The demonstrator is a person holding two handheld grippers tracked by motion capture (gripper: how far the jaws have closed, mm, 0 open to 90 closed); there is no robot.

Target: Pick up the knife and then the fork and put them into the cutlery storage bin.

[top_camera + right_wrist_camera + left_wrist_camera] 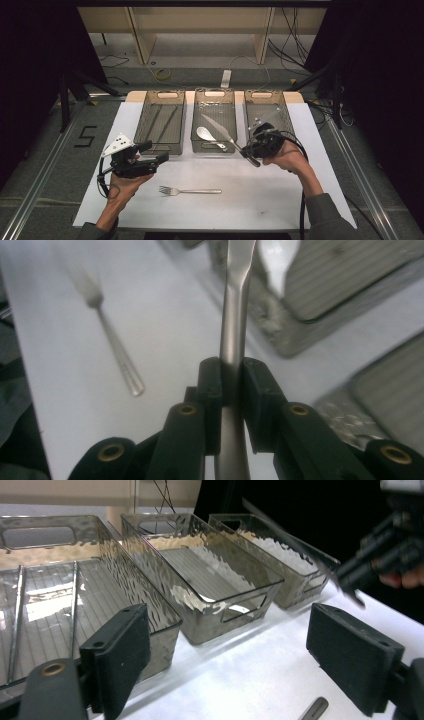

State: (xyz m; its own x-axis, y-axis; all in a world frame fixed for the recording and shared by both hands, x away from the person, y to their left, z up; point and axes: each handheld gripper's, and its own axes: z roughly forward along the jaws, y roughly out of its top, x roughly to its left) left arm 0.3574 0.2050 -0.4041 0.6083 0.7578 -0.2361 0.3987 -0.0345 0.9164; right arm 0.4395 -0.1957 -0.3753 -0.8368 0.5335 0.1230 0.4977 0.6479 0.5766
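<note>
Gripping knife, right gripper.

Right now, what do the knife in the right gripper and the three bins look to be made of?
Knife: looks like brushed or satin metal, probably steel, with a grey sheen and soft highlights. Bins: likely smoky translucent plastic; the rippled walls and ribbed floors let light through. Neither material is certain from looks alone.

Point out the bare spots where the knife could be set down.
The right bin holds nothing. The white mat is bare right of the fork, and between the fork and the bins' near ends. The middle bin has a spoon at its near end; the left bin holds two thin utensils. The knife sits in the right tool.
</note>
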